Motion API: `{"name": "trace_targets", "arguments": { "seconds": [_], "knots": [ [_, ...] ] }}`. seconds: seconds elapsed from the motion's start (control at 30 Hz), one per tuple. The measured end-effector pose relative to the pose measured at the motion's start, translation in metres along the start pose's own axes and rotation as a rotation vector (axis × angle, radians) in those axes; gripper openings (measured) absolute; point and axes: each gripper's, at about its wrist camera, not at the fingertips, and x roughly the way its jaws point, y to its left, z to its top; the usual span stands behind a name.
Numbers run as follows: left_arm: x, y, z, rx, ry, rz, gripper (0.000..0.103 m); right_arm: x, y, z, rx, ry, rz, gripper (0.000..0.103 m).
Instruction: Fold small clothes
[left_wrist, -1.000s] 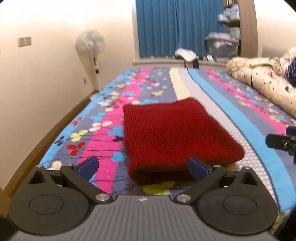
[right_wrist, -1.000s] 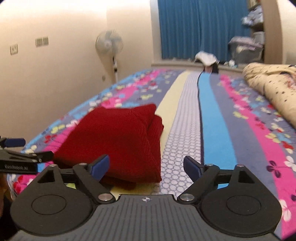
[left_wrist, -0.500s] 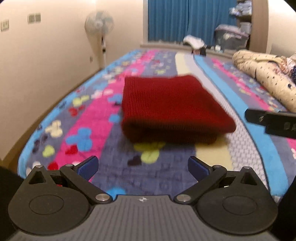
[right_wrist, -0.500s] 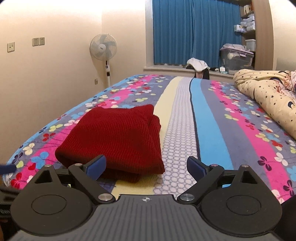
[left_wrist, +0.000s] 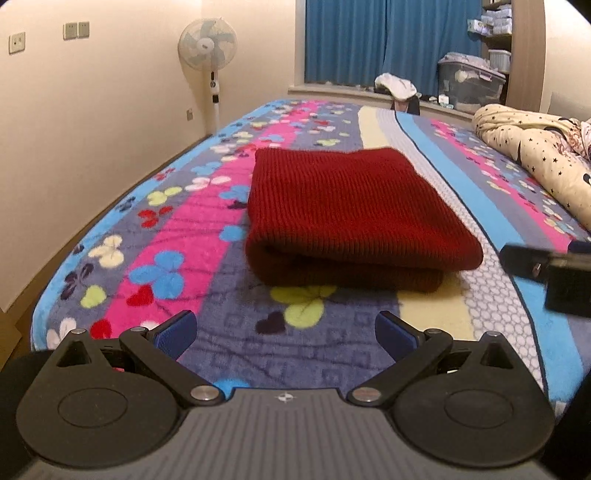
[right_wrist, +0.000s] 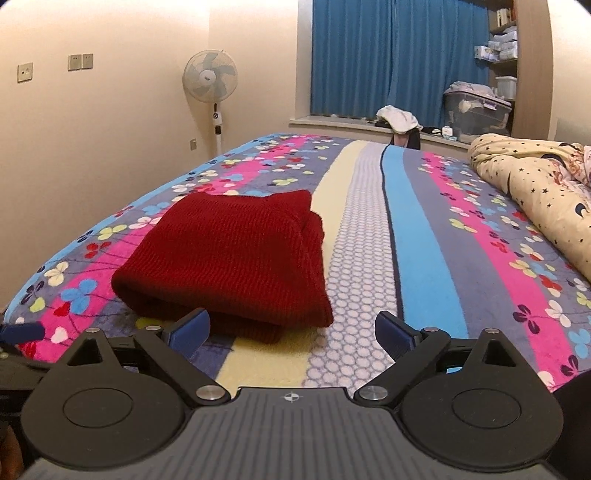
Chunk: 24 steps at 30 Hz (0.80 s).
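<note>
Folded dark-red knitted garment (left_wrist: 351, 218) lies ahead of the left gripper (left_wrist: 286, 330) and right gripper (right_wrist: 291, 328), both spread wide, holding nothing.

Folded knit garment (left_wrist: 351, 210) lying on the bed (left_wrist: 192, 236), near its front edge and left of the bed's midline. Left claw (left_wrist: 284, 332) before the garment, apart from it; right claw (right_wrist: 291, 328) before its right corner. Rolled quilt (right_wrist: 532, 192) on the bed's right side. Standing fan (right_wrist: 210, 81) behind the bed at left; curtain (right_wrist: 388, 55) and storage box (right_wrist: 476, 109) behind it.
</note>
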Motion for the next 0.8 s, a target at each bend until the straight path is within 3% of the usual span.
{"name": "trace_targets", "arguments": {
  "seconds": [0.8],
  "knots": [
    [0.008, -0.003, -0.005, 0.024, -0.042, -0.012, 0.103, 0.014, 0.004, -0.012, -0.007, 0.021, 0.003, 0.096]
  ]
}}
